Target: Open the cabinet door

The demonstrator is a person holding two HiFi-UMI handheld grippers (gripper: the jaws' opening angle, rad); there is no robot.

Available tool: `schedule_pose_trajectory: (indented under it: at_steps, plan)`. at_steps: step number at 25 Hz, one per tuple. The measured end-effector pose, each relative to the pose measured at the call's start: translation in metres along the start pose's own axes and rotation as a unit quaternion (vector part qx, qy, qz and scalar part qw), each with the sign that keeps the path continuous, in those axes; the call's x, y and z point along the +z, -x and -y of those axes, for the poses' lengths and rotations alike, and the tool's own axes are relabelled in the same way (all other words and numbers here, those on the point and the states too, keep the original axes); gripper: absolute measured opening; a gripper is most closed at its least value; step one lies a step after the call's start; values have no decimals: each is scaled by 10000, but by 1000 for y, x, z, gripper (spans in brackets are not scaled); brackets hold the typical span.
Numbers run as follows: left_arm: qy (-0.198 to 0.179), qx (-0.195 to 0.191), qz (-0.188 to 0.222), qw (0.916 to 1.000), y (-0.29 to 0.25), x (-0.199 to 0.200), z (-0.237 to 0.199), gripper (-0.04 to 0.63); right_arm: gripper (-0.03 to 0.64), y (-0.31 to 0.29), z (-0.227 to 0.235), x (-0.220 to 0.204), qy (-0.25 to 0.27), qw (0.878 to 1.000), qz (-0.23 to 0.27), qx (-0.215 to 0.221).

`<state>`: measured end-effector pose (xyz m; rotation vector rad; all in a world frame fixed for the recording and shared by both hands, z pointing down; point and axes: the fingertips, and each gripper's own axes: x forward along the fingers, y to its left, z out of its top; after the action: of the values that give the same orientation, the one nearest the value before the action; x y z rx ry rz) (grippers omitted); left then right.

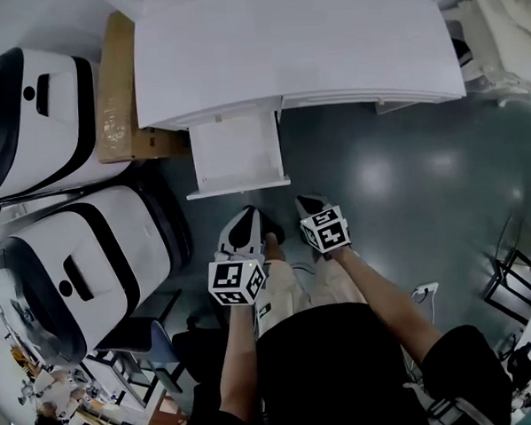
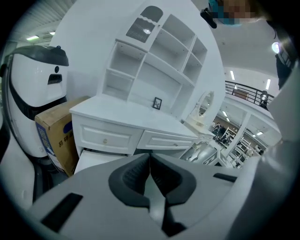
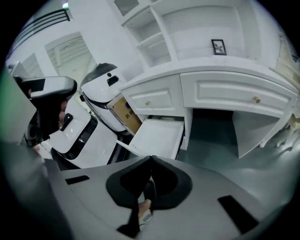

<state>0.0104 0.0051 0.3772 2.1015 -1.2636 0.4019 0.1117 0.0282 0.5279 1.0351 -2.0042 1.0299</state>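
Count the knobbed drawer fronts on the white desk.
2. The left drawer front sits above the pulled-out white panel. The right drawer front spans the kneehole. No others show in any view.

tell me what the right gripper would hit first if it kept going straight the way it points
Most likely the open white panelled cabinet door under the white desk: it shows just beyond the shut tips of the right gripper. Depth is unclear, so the dark floor could come first.

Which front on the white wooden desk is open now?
The white cabinet door under the left knobbed drawer: it juts out, while that drawer and the right knobbed drawer sit flush.
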Motion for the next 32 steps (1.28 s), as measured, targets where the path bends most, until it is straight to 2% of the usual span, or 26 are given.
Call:
schedule_pose_trajectory:
  at_steps: [5, 11, 17, 23, 27, 32]
  plan:
    - [-215, -187, 151, 9995, -2, 31, 46, 23, 15, 56, 14, 38, -20, 9981, 483, 395]
    - [-674, -416, 458, 9958, 1, 84, 109, 23, 15, 146, 25, 95, 132, 9898, 1224, 716]
    - [-969, -747, 810, 9892, 14, 120, 176, 23, 15, 254, 19, 145, 204, 9697, 2188, 1068]
    - [-1164, -926, 1172, 9819, 16, 156, 202, 23, 15, 332, 8, 191, 403, 9432, 2916, 1539]
    - [-1237, -1077, 1336, 9774, 22, 173, 219, 23, 15, 372, 13, 204, 426, 9293, 3340, 1520]
    - [-1399, -1197, 1500, 9714, 31, 191, 239, 23, 15, 410, 28, 210, 374, 9164, 3788, 1235]
